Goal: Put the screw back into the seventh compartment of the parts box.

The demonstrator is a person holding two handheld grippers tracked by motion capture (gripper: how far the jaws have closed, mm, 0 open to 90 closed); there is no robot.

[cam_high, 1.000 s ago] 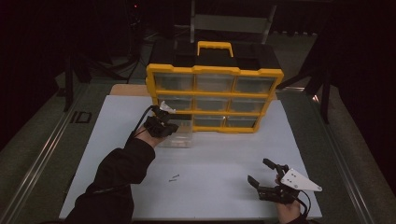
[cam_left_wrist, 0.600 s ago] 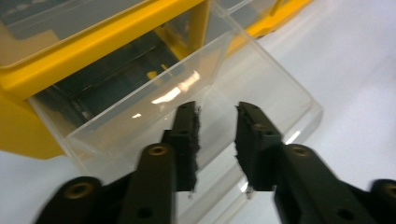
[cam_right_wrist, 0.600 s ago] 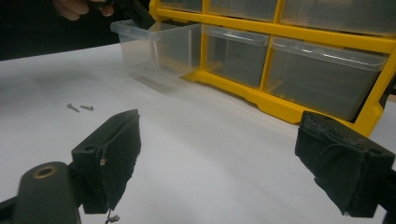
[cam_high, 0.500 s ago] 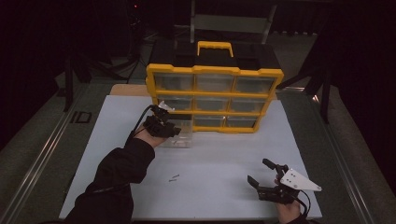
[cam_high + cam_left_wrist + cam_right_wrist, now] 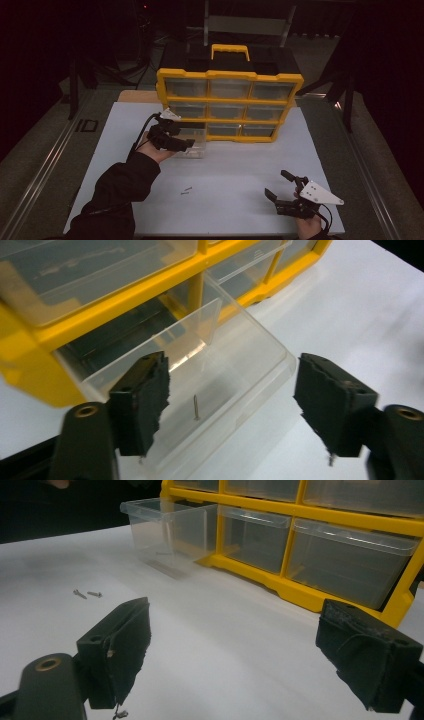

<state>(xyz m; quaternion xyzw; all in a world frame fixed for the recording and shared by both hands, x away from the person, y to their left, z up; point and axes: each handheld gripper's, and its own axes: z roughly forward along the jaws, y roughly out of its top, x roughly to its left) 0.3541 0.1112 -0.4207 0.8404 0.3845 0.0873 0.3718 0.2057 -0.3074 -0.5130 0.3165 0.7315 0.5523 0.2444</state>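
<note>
Left tongs just opened wide, holding nothing, above clear drawer. One screw inside, between the pads, pointing away. Right tongs wide open, empty.

Glossy clear plastic drawer, seemingly metal screw

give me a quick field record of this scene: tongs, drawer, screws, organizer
left tongs: open, jaws have just been opening, poised over the clear drawer, nothing gripped
right tongs: open, empty, low over the white table top
clear drawer: pulled out of the bottom left slot of the organizer, resting on the table top
screw in drawer: one, lying on the drawer floor
loose screws: two, on the table top in front of the drawer
yellow organizer: upright, nine slots, other drawers pushed in
</note>
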